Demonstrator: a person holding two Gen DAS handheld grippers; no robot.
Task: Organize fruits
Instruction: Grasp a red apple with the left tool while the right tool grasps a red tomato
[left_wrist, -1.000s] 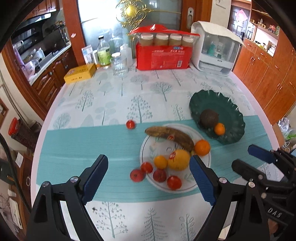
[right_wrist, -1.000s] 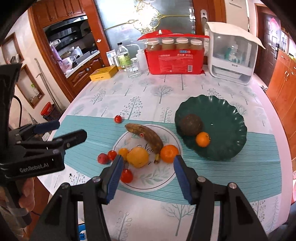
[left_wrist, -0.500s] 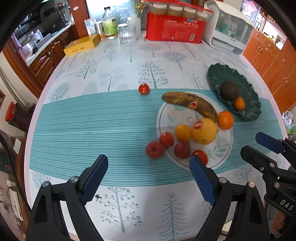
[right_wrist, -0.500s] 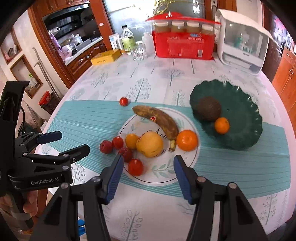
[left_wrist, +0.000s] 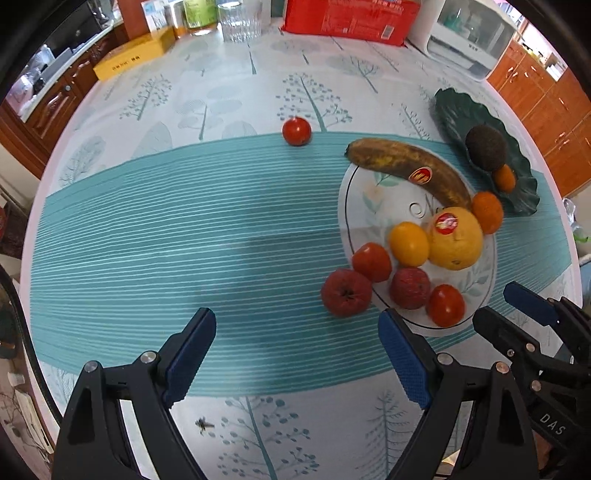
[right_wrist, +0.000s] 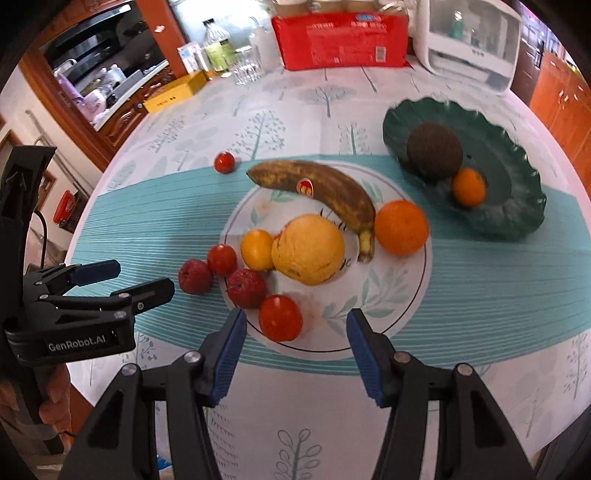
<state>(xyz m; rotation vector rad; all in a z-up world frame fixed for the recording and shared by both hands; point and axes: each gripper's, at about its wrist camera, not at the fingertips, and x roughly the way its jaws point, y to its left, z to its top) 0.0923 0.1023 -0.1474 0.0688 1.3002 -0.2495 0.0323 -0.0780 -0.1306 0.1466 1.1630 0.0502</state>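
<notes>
Landmark: the round white plate with a leaf pattern (right_wrist: 388, 295), in the middle of the bench (right_wrist: 480, 369) with its tree-print cloth.
Left hand-held gripper (left_wrist: 297, 349): jaws wide apart, nothing between them; it hangs over the teal stripe, left of the plate.
Lone tomato: a small red tomato (right_wrist: 224, 161) lies on the cloth beyond the plate's far left edge, well apart from it.
Wrinkled fruit: a dark red wrinkled fruit (right_wrist: 194, 276) sits on the cloth just beside the plate's left rim.
On the plate: a brown overripe banana with a sticker (right_wrist: 321, 190) along the far side; a large yellow-orange citrus (right_wrist: 308, 249) in the middle; a smaller yellow-orange fruit (right_wrist: 256, 248) touching it on the left; small red fruits along the near left rim; a round orange (right_wrist: 402, 227) at the right rim.
Right hand-held gripper (right_wrist: 295, 354): jaws partly apart and empty; it hovers at the plate's near edge, close to the nearest red tomato (right_wrist: 280, 317).
Green dish: a dark green leaf-shaped dish (right_wrist: 517, 206) stands to the right of the plate; it holds a brown rough round fruit (right_wrist: 434, 150) and a small orange fruit (right_wrist: 468, 186).
Progress: I judge the sorting is only at its beginning. Two fruits are in the green dish; most are on the plate and two lie loose on the cloth.
</notes>
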